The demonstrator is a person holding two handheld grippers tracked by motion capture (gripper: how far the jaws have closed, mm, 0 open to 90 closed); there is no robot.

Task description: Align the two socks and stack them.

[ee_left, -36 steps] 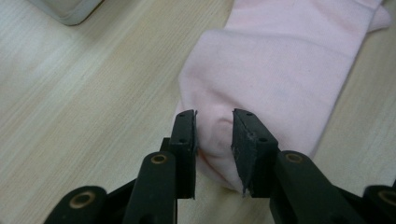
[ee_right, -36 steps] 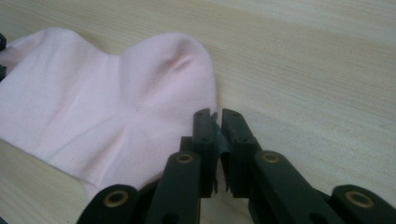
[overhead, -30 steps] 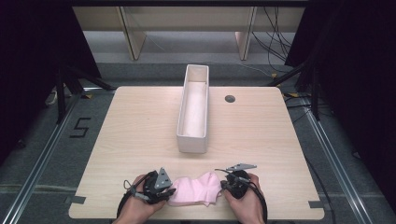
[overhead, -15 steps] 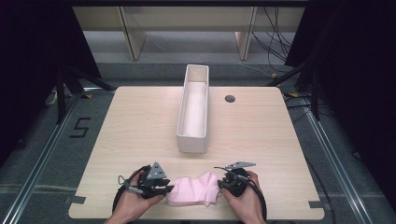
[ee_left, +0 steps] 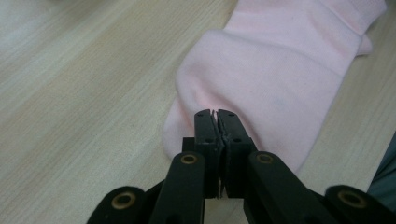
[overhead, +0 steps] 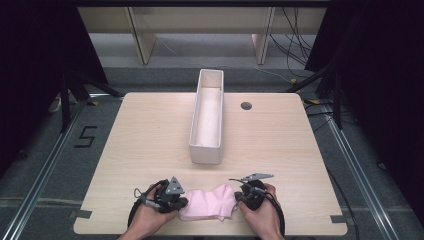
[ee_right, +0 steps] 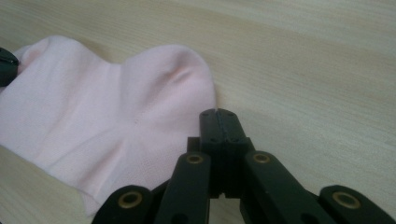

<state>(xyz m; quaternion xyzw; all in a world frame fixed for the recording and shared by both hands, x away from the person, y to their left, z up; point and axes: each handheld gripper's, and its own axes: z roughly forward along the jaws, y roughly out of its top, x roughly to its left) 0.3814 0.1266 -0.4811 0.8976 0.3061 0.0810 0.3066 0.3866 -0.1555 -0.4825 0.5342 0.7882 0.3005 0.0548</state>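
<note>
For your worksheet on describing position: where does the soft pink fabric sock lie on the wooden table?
In the high view, the soft pink fabric sock lies at the near edge of the pale wooden table, between the left gripper and right gripper, nearer than the long white box.

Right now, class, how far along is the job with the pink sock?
Done: the pink sock lies bunched on the table near its front edge, a tongs at each end. In hand: the left tongs has just closed and looks pinched on the sock's edge; the right tongs is shut at the other edge, its grip unclear. Left: probably carrying it to the white bin, which holds no sock yet.
</note>
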